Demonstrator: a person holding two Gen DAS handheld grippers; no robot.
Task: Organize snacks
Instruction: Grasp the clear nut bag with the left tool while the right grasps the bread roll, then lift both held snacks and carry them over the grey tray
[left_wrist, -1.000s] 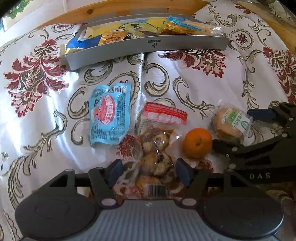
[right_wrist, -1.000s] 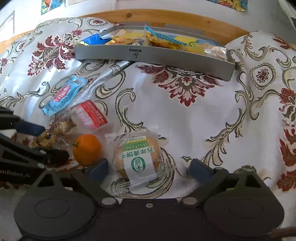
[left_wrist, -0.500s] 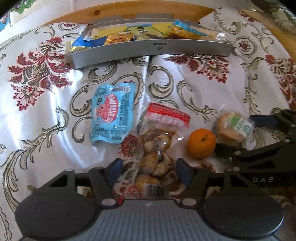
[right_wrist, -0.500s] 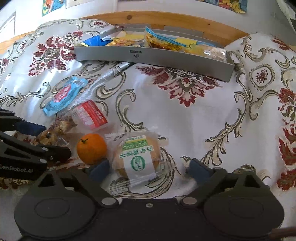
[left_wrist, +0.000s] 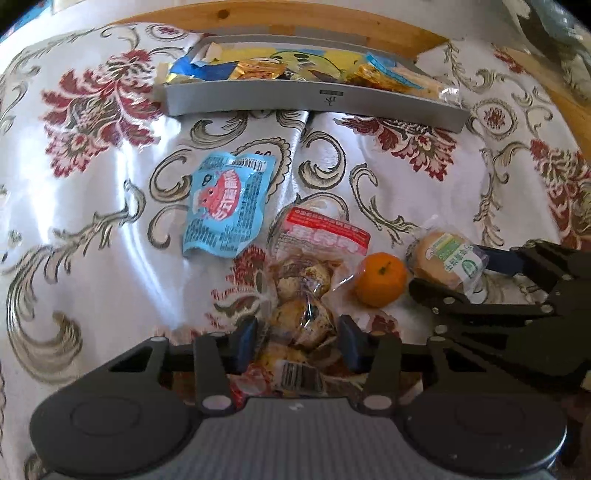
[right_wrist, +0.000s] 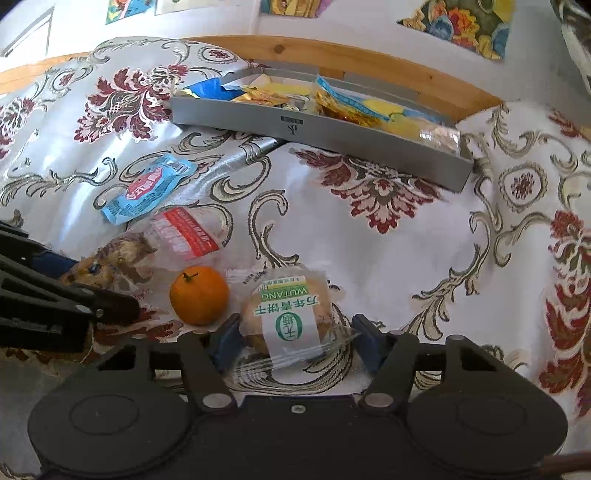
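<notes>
The left wrist view shows the left gripper (left_wrist: 297, 341) with its fingers (left_wrist: 245, 343) closed in against the sides of the clear bag of muffins (left_wrist: 301, 295), which lies on the floral cloth (left_wrist: 92, 206) covering the bench; the near end of the bag slips under the gripper body, so how firmly it is clamped is hard to judge. Just beyond lie the blue snack packet (left_wrist: 227, 205) and the orange (left_wrist: 380, 279), and at the right edge the right gripper (left_wrist: 476, 271) straddles the wrapped round cake (left_wrist: 448, 262). The grey tray (left_wrist: 314, 101) of snacks sits at the far side, its contents a jumble of yellow and blue wrappers too crowded to tell apart. The right wrist view gives what the first cannot: the cake's green label face-on, with one finger close against its left side and the other standing a little off its right, only the loose wrapper between, so the fingers are released rather than clenched. Here the muffin bag is mostly hidden behind the left gripper's dark arm, and the wall above the tray carries colourful pictures (right_wrist: 461, 22), cut off by the frame
</notes>
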